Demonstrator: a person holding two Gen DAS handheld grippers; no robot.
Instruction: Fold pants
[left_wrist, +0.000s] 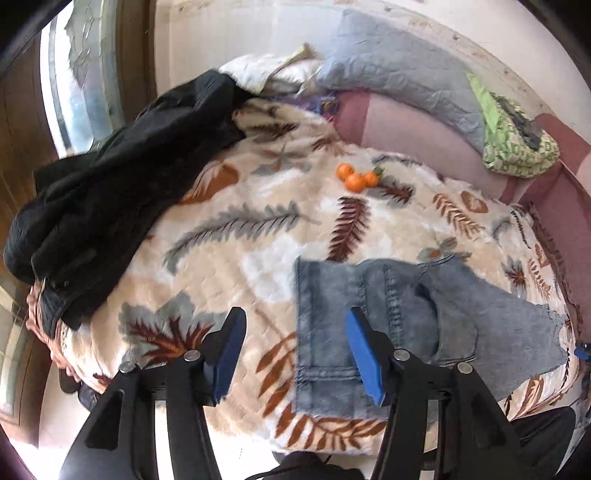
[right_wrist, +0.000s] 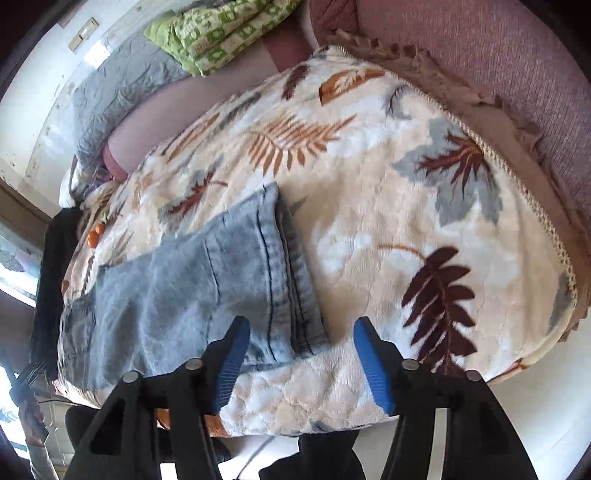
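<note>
Light blue denim pants (left_wrist: 399, 325) lie folded flat on a cream blanket with a leaf print (left_wrist: 266, 229). In the left wrist view my left gripper (left_wrist: 295, 354) hovers over their left edge, jaws apart, nothing pressed between the blue pads (left_wrist: 364, 358). In the right wrist view the same pants (right_wrist: 192, 288) lie at lower left, and my right gripper (right_wrist: 301, 363) stands open above their near right corner and the blanket (right_wrist: 388, 206), holding nothing.
A heap of black clothing (left_wrist: 122, 177) lies on the blanket's left side. Three small oranges (left_wrist: 356, 177) rest further back. A grey pillow (left_wrist: 402, 70) and a green patterned cloth (left_wrist: 517, 147) lie along the pink sofa back (right_wrist: 498, 48).
</note>
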